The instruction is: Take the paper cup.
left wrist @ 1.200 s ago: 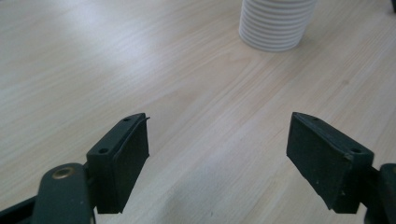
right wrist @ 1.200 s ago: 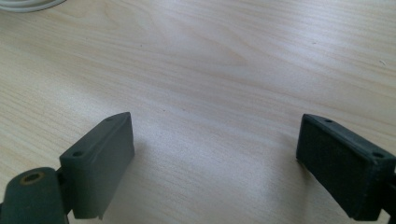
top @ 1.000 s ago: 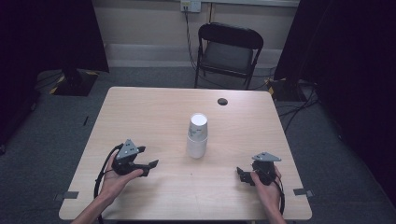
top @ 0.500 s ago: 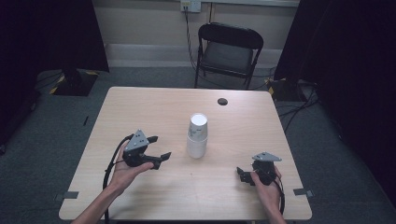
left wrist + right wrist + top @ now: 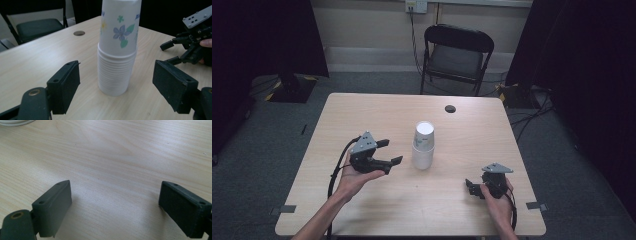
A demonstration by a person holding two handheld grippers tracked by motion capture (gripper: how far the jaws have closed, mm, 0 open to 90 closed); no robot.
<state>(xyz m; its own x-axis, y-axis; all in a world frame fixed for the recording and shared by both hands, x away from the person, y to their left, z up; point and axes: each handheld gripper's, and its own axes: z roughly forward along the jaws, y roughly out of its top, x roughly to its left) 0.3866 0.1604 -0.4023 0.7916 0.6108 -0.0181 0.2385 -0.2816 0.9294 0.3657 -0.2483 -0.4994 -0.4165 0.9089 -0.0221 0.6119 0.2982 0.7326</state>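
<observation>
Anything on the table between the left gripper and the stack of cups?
No. In the high view, bare wood separates the left gripper from the cup stack; the left gripper view agrees.

Wide-spread left tongs face a stack of floral paper cups, not touching.

no readable text; blue lettering on the top paper cup is cut off and illegible

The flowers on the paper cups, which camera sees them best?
The left gripper view: the stack of paper cups stands close, its flowers clear. The high view shows the stack small, flowers unreadable. The right gripper view faces bare table.
</observation>
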